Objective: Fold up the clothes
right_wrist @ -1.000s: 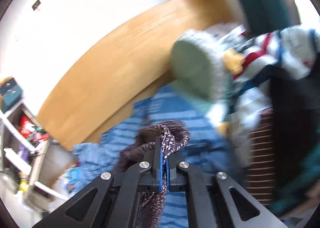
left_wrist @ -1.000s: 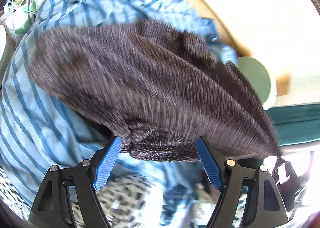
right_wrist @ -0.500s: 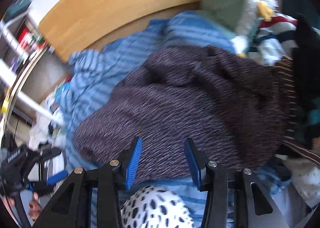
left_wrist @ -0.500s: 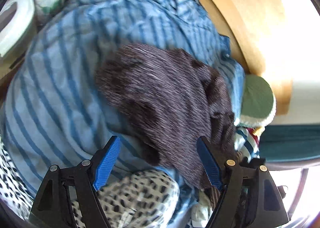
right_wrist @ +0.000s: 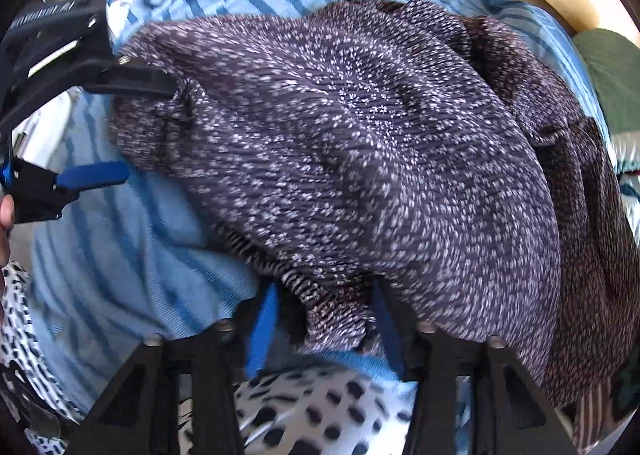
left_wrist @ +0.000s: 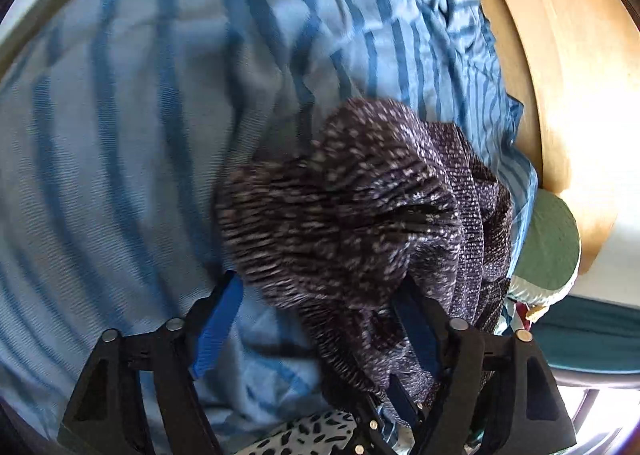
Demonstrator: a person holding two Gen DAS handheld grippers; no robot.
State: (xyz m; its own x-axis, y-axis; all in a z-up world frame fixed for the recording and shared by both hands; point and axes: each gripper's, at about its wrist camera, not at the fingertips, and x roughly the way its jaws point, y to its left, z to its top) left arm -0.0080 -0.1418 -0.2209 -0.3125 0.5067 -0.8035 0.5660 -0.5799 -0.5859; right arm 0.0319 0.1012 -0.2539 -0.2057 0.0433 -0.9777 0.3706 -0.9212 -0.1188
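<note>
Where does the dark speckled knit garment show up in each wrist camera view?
Left wrist view: dark speckled knit garment right of centre, low, reaching down between the gripper's fingers.
Right wrist view: garment fills the centre and right, its edge between the fingers.
Shared landmark: the blue striped shirt beneath it.

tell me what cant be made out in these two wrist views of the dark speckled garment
- Left wrist view: right finger pad of the left gripper is buried under the dark speckled garment.
- Right wrist view: whether the closing right gripper presses the garment's hem; fabric covers one pad.
- Striped sheet: blurred.
</note>
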